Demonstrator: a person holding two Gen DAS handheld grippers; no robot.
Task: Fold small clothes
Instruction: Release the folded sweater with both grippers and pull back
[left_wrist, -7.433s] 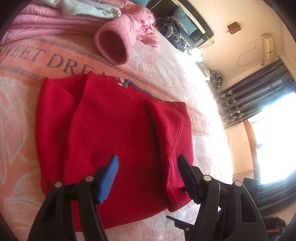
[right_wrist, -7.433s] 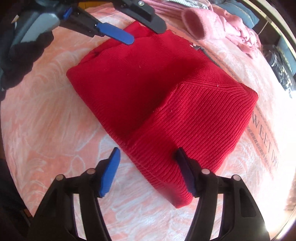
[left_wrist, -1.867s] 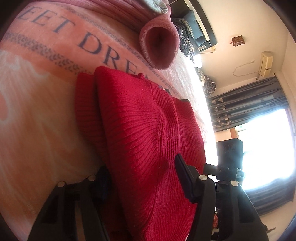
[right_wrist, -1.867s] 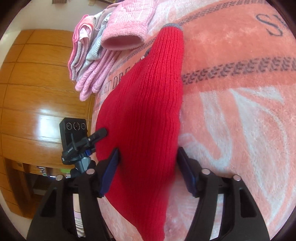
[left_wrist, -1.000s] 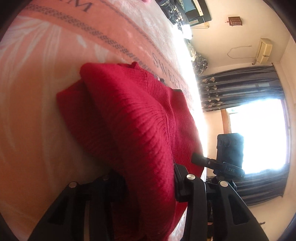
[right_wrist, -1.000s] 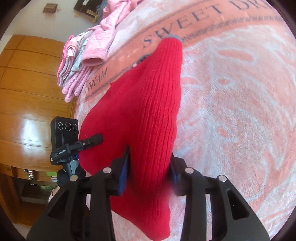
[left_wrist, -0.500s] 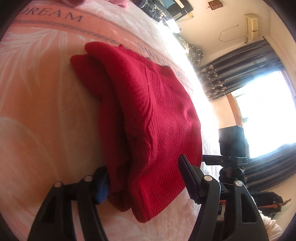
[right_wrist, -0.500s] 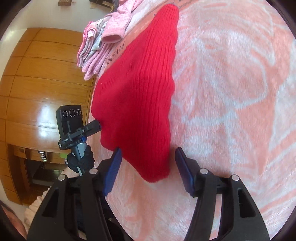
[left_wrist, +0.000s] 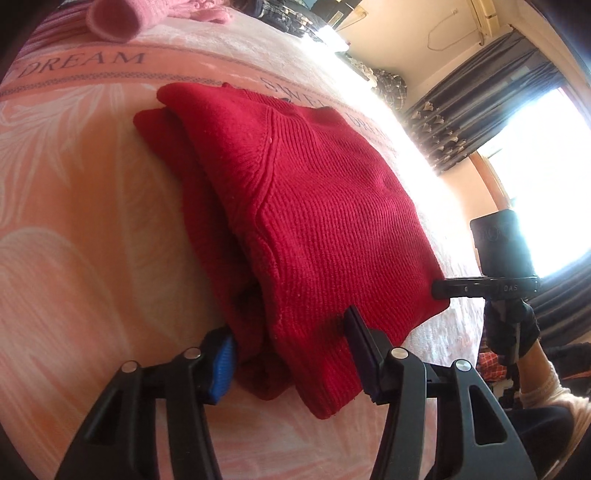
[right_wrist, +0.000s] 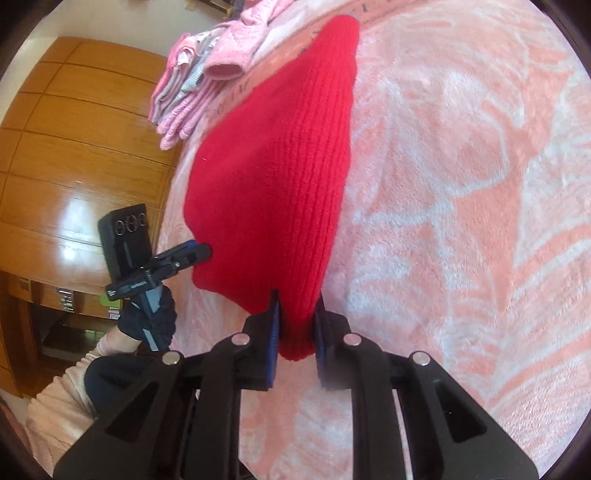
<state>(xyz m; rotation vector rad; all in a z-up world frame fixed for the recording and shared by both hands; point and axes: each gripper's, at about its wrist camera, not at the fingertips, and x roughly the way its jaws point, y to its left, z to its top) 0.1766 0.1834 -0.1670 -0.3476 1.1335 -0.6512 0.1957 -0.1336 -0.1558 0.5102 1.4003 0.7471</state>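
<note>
On the bed (left_wrist: 74, 206) we see folded red sweater (left_wrist: 314, 206), soft, thick, floppy; right tongs (right_wrist: 297, 325) pinch its corner, left tongs (left_wrist: 291, 354) spread wide astride near edge. Grab all layers.

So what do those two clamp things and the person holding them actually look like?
Both the left gripper and right gripper are black plastic frames with triangular cut-outs, silver rivets and blue-padded fingers. In the right wrist view, a black camera block sits atop the left one. The hand wears a dark knit glove and a pale pink sleeve.
</note>
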